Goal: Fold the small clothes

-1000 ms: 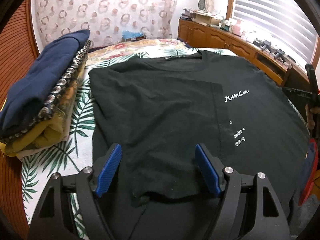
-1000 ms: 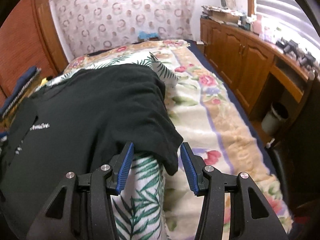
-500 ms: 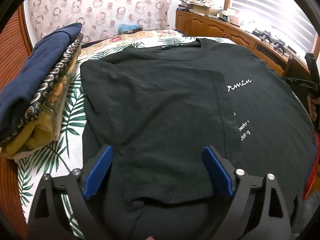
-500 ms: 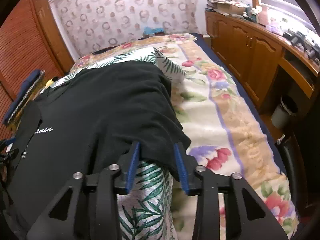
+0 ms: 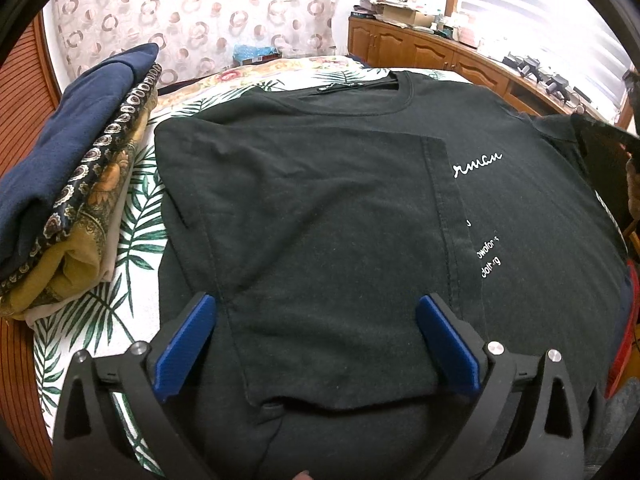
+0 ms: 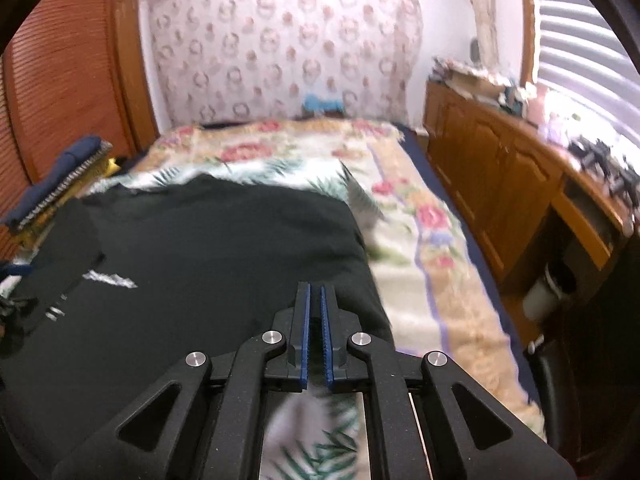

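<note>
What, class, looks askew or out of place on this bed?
Little stands out. The black T-shirt has its left side folded over the chest, hiding the start of the white lettering. Its lower edge bunches slightly. The folded pile sits tidy.

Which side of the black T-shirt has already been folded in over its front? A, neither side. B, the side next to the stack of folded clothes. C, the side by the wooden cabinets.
B: in the left wrist view the T-shirt has a flap lying over its front from the side nearest the stack, partly covering the white lettering.
</note>
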Demonstrator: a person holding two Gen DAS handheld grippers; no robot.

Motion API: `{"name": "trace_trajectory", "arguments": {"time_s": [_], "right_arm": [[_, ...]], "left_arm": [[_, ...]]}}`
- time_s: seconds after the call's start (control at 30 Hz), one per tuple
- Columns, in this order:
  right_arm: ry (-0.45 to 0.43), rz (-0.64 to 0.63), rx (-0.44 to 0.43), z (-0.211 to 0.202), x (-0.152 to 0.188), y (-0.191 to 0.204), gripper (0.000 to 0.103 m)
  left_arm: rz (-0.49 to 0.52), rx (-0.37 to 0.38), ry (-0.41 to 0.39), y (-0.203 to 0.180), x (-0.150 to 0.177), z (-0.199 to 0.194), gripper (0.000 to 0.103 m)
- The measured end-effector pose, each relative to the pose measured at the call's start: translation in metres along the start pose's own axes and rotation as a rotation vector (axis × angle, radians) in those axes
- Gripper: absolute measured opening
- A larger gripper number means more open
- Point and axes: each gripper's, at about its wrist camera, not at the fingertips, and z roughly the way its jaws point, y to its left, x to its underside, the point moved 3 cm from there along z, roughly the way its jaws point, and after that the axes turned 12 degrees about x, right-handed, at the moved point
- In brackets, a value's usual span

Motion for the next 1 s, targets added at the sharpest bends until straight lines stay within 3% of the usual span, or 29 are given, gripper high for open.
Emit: {"name": "trace_trajectory", "arguments": {"time_s": [0.2, 0.43, 0.6, 0.8, 0.9, 0.97, 1.0], "right_arm": [[-0.043, -0.084, -0.098, -0.020, -0.009, 0.050, 0.003], [0.070, -0.191, -0.169, 0.004, 0.033, 0.105, 0.003], [0.110, -0.166, -0.176, 0.015, 0.046, 0.101, 0.003], [0.099, -0.138, -0.141, 0.005, 0.041, 0.087, 0.008], [0.066, -0.110, -0.134, -0.009, 0.035, 0.076, 0.017], [0.031, -0.085, -0.119, -0.021, 0.029, 0.063, 0.034], [0.019, -0.078, -0.115, -0.025, 0.027, 0.059, 0.036]], "left_arm": [[0.000, -0.001, 0.001, 0.000, -0.001, 0.002, 0.103], [0.000, 0.000, 0.001, 0.001, -0.001, 0.002, 0.103], [-0.008, -0.004, -0.011, 0.003, 0.000, -0.001, 0.103], [-0.019, 0.006, -0.140, -0.010, -0.004, -0.034, 0.103], [-0.004, 0.019, -0.193, -0.021, -0.008, -0.052, 0.103], [0.008, 0.022, -0.218, -0.029, -0.010, -0.060, 0.103], [0.012, 0.024, -0.225, -0.031, -0.009, -0.064, 0.103]]}}
